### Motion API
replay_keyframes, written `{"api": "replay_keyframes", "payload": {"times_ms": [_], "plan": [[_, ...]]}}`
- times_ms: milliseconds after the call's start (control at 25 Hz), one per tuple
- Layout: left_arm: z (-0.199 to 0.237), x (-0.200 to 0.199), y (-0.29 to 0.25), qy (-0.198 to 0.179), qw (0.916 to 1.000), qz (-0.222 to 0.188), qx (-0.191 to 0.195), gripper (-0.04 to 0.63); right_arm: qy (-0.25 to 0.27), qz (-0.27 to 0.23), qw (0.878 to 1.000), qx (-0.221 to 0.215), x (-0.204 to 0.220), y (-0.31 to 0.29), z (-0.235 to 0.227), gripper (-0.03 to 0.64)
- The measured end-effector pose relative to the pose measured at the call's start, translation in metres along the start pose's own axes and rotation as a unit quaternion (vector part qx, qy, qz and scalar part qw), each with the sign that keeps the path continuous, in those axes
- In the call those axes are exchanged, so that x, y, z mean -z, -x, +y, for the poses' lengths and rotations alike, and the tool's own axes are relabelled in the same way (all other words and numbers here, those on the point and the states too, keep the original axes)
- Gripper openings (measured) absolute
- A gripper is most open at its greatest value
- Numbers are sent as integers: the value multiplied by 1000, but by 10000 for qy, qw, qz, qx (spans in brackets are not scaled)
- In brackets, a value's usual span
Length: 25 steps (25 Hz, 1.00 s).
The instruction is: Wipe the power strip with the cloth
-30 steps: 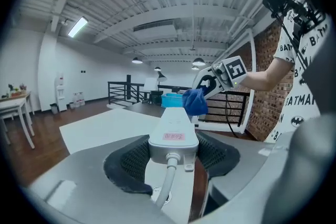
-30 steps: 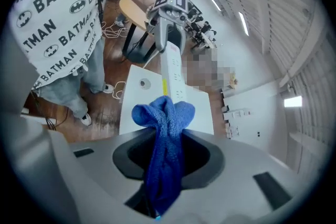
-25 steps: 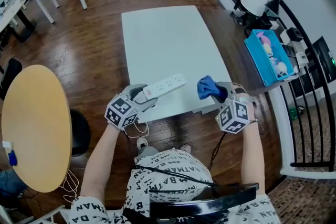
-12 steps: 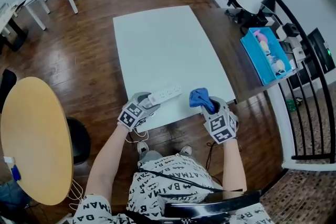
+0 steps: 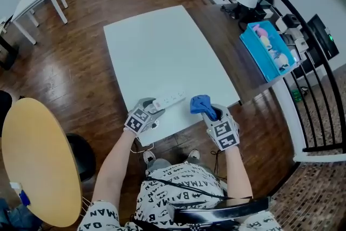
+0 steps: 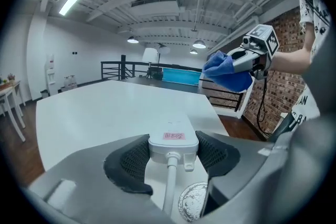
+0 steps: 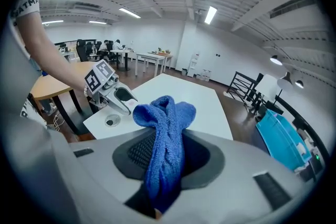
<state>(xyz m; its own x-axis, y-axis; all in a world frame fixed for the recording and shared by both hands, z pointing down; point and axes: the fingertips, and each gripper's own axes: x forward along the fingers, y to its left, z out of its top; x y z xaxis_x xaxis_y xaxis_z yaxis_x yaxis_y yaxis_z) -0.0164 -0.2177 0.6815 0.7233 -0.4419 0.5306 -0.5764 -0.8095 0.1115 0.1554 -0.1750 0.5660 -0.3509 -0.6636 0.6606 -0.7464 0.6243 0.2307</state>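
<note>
Table: the white table [image 5: 162, 46] fills the middle of the head view, and I stand at its near edge.
Left gripper: my left gripper [image 5: 152, 107] is clenched, its pads pressing both sides of the power strip's cable end.
Right gripper: my right gripper [image 5: 212, 114] is clamped on the cloth, near the table's near right corner.
Power strip: the white power strip [image 6: 174, 142] lies over the table's near edge, pointing away from my left jaws.
Cloth: the blue cloth [image 7: 165, 136] bunches up out of my right jaws, just beside the strip's far end, not touching it.
Cable: a white cable [image 6: 169, 186] runs from the strip back toward me.
</note>
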Motion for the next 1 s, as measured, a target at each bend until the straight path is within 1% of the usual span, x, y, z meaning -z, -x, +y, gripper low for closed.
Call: {"api": "replay_keyframes", "payload": {"times_ms": [160, 320, 680, 840, 880, 1000], "plan": [[1, 7, -13, -290, 9993, 186, 133, 278, -107, 71, 9999, 36, 4, -5, -1, 126], [3, 19, -22, -593, 9971, 454, 155, 279, -192, 121, 9997, -8, 9, -10, 3, 126], [7, 41, -32, -902, 9923, 843, 72, 281, -396, 118, 9991, -39, 15, -14, -3, 126], [10, 43, -32, -905, 9919, 886, -25, 287, -462, 115, 9989, -59, 15, -14, -3, 126], [13, 44, -32, -849, 9923, 894, -68, 306, -474, 110, 9988, -71, 15, -14, -3, 126], [20, 44, -32, -601, 9939, 908, -151, 391, -475, 143, 9987, -119, 19, -17, -2, 126]]}}
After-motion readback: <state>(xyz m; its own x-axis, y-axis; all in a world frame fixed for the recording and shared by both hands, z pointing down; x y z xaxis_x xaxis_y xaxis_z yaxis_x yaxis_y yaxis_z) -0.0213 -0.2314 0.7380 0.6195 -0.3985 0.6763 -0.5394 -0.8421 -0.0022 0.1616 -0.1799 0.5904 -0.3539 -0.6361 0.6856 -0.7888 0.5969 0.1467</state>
